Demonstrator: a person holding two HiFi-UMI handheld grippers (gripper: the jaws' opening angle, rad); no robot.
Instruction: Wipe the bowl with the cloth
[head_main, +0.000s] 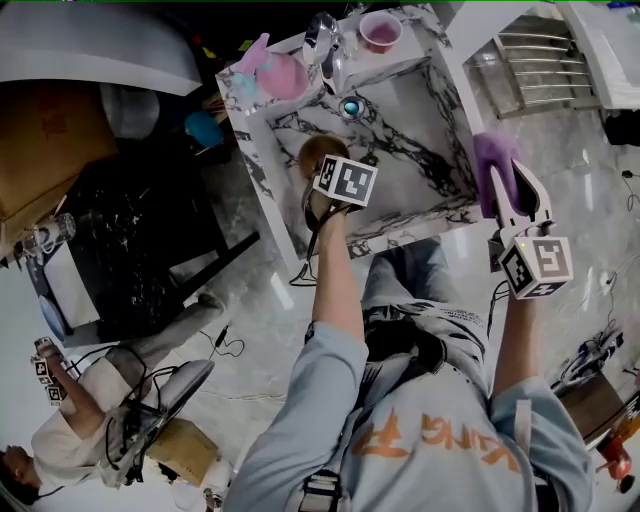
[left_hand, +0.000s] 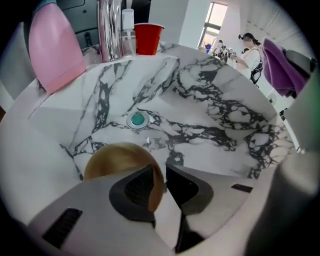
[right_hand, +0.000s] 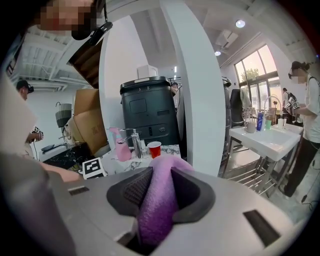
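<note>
Left gripper (head_main: 320, 172) clamps bowl (head_main: 317, 150) over sink (head_main: 412, 120), center frame; right gripper's (head_main: 508, 182) fingers pinch cloth (head_main: 490, 155) at right, apart. Wiping yet to begin.

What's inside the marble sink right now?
A brown bowl, its rim pinched by the left hand-held gripper, and a green drain. The sink floor beneath the bowl and gripper is covered.

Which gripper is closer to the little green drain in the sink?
The left. The left gripper holds the bowl in the sink, just short of the drain. The right gripper, with the purple cloth, is out past the sink's right rim.
</note>
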